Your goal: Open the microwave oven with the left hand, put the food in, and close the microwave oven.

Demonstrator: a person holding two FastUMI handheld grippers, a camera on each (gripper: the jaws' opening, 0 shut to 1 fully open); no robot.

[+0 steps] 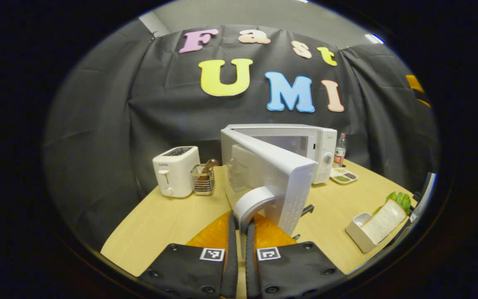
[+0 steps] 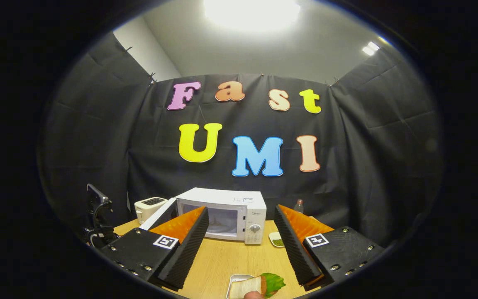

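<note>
The open microwave door (image 1: 272, 178) hides the oven cavity; the sandwich (image 2: 255, 285) is cut off below.

Left gripper (image 1: 239, 232): dark housing blocks with round screws and square black-and-white markers. Right gripper (image 2: 241, 243): the same, with ribbed inner faces.

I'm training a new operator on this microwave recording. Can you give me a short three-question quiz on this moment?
1. True or false: the microwave door is swung open.
2. What is the left gripper shut on?
A. toaster
B. door handle
C. bottle
3. Fill in: the sandwich sits in a white ____, below the open right gripper.

Key: 1 true. 2 B, the door handle. 3 tray.
</note>
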